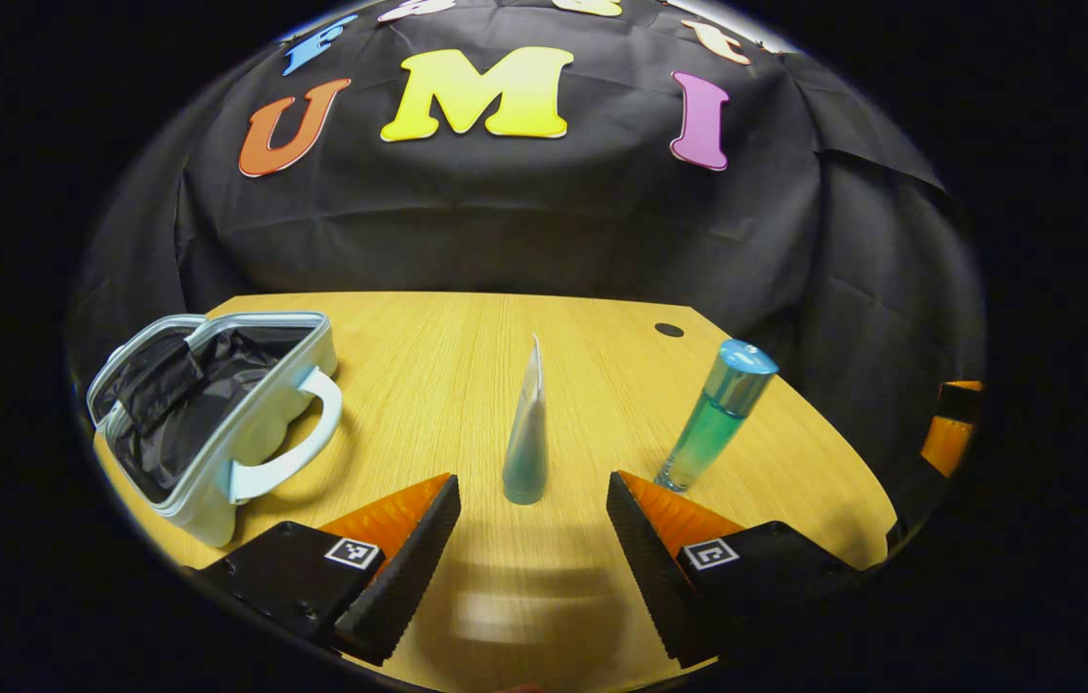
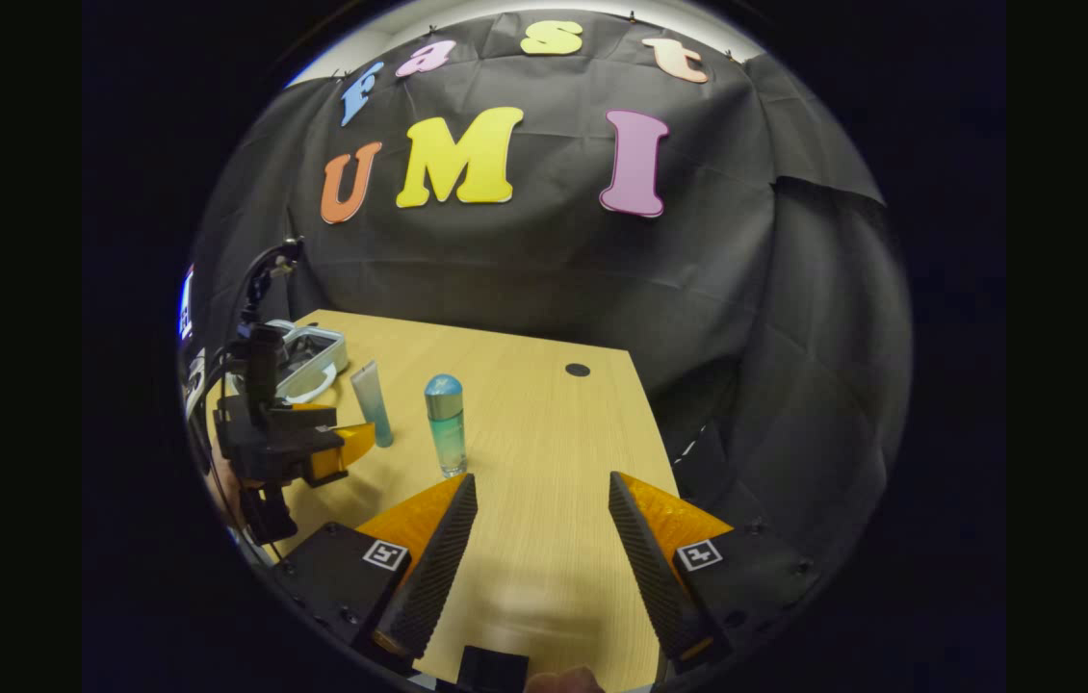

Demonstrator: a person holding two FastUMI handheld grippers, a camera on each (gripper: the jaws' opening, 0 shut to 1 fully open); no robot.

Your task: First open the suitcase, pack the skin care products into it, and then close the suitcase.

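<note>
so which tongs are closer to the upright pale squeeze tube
Left. The left tongs stand open just short of the upright pale squeeze tube, lined up with it. The right tongs sit farther back, off to its right.

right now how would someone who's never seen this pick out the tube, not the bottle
On the wooden table, right of the open suitcase, two products stand upright. The tube is the nearer to the suitcase: flat, tapering to a thin top edge, whereas the bottle is round with a blue cap.
</note>
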